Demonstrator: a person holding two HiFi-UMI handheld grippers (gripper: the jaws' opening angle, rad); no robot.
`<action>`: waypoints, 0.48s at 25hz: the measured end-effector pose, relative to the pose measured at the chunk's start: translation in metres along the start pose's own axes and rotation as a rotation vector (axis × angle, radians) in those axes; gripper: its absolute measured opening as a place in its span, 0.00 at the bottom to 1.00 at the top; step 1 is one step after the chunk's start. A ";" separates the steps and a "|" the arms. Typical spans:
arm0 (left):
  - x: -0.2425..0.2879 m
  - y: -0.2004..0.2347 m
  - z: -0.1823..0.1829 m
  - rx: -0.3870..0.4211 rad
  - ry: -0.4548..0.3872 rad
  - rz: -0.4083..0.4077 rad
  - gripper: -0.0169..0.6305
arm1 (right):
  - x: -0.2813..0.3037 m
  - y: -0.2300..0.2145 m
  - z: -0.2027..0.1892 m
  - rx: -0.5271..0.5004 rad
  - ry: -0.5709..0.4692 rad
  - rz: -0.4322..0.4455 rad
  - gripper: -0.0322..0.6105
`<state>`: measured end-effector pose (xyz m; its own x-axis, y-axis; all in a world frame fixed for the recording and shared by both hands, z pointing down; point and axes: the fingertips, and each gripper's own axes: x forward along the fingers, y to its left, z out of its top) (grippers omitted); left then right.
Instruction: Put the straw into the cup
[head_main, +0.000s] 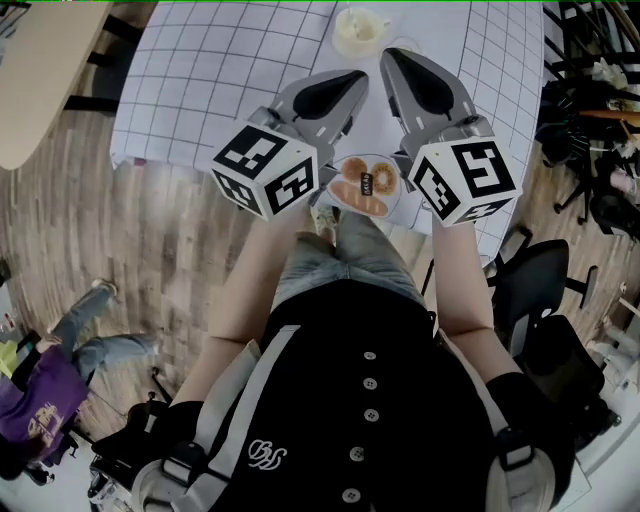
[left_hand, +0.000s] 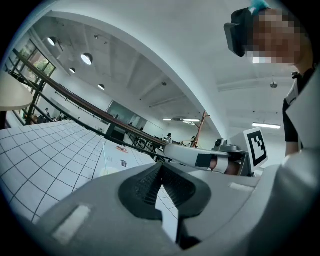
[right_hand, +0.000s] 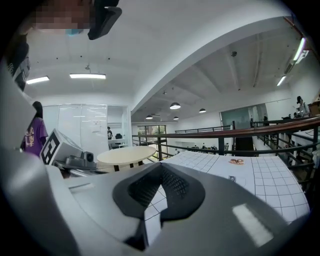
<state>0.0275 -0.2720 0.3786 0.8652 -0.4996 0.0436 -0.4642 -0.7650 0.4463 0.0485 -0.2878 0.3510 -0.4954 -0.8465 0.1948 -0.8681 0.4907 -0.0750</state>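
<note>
Left gripper (left_hand: 160, 166): the jaws are together at the tips with nothing between them. Only checked cloth shows through the narrow slit below the tips.
Right gripper (right_hand: 161, 169): the jaws also meet tip to tip and hold nothing. The same gridded cloth shows behind the gap.
Pose of the pair: the two are held side by side above the near half of the table, pointing away from the person, with their tips leaning toward each other. The left marker cube (head_main: 268, 170) and right marker cube (head_main: 465, 180) sit closest to the body.
Cross views: each gripper's camera catches the other gripper off to one side, apart from it.
Plate (head_main: 366, 186): small and round, it carries a brown ring-shaped pastry and a bun-like piece. In the head view it shows between the two cubes, near the table's near edge.
Table (head_main: 220, 70): it is covered by a white cloth with a dark square grid.
Cup (head_main: 360, 30): cream-coloured, it stands on the cloth at the far side of the table. It is beyond both gripper tips and touched by neither.
Straw: it cannot be made out in any view.
Floor (head_main: 100, 230): wooden boards surround the table.
Round table (head_main: 40, 70): beige, it stands off to the left, apart from the gridded one.
Office chair (head_main: 540, 290): black, it stands to the right of the person.
Bystander (head_main: 40, 395): a person in a purple top is at the lower left.
</note>
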 end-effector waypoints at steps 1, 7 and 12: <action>-0.002 -0.003 0.001 0.005 -0.001 -0.006 0.01 | -0.005 0.002 0.001 0.006 -0.002 -0.005 0.04; -0.007 -0.019 0.009 0.003 -0.023 -0.034 0.01 | -0.030 0.003 0.007 0.044 -0.018 -0.035 0.04; -0.007 -0.029 0.010 -0.006 -0.022 -0.042 0.01 | -0.039 0.003 0.012 0.033 -0.024 -0.042 0.04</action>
<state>0.0331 -0.2507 0.3570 0.8796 -0.4757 0.0051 -0.4261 -0.7830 0.4530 0.0651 -0.2562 0.3315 -0.4586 -0.8713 0.1748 -0.8886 0.4477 -0.0996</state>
